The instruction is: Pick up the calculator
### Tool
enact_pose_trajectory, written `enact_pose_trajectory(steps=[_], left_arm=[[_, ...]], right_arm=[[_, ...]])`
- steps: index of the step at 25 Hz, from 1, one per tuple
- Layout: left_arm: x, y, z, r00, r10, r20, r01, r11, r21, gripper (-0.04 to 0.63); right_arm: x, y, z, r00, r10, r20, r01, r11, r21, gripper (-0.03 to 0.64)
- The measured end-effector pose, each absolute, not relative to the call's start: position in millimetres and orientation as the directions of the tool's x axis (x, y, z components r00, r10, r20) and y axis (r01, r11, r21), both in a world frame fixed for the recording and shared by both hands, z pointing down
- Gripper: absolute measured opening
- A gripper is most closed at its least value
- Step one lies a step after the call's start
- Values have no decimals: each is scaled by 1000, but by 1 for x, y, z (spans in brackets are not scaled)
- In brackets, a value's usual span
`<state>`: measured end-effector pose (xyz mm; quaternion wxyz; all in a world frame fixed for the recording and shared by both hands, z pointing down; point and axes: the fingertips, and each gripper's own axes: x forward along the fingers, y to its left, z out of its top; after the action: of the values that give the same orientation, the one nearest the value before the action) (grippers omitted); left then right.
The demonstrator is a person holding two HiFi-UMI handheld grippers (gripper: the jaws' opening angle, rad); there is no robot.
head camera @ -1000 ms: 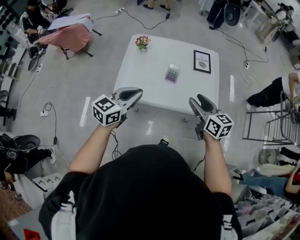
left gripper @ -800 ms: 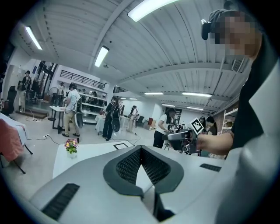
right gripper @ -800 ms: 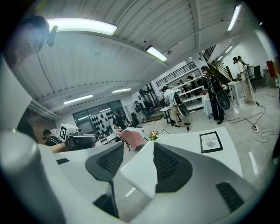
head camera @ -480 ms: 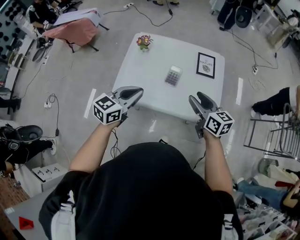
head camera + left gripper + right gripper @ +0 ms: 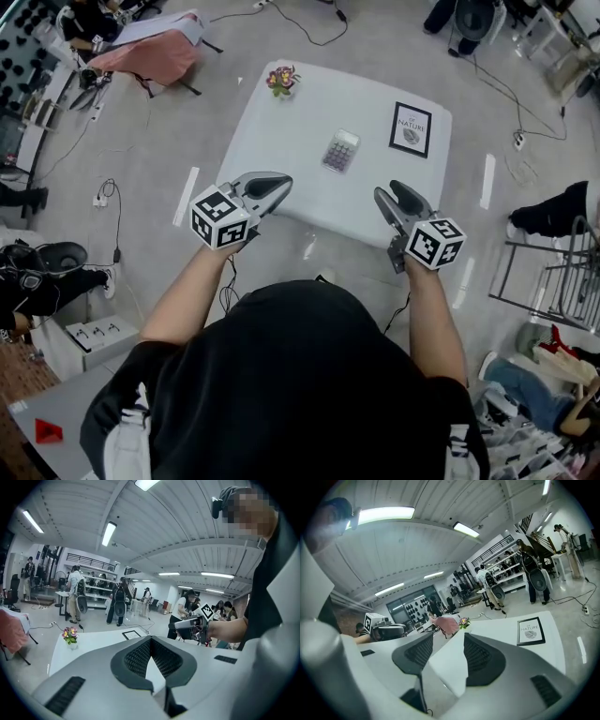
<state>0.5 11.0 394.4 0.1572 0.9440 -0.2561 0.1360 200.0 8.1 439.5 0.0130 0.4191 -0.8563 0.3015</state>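
The calculator (image 5: 340,150) lies flat near the middle of the white table (image 5: 281,141), grey with pale keys. Both grippers hover short of the table's near edge, well apart from it. My left gripper (image 5: 281,186) is at the near-left corner, its jaws drawn together at the tips with nothing between them. My right gripper (image 5: 392,195) is at the near-right edge, jaws apart and empty. In the right gripper view my right gripper (image 5: 449,641) points across the table top (image 5: 497,630); the calculator is hidden there. The left gripper view shows my left gripper (image 5: 151,641) aimed over the table (image 5: 93,641).
A small flower pot (image 5: 280,81) stands at the table's far-left corner and a black-framed picture (image 5: 411,129) lies at the far right. Cables (image 5: 112,234) run over the floor on the left. A metal rack (image 5: 558,272) stands to the right. People stand further off.
The table has shifted slightly in the head view as the person moves. Both grippers keep the same pose and spacing; the calculator has not moved.
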Motion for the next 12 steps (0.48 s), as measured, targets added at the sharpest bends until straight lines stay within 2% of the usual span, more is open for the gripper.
enact_pose_trajectory(steps=[12], left_arm=[[5,10,419,814,-441,378,-551,-792,264,18]], right_arm=[[210,1,458,-663,-684,303,-716,460,-525,215]])
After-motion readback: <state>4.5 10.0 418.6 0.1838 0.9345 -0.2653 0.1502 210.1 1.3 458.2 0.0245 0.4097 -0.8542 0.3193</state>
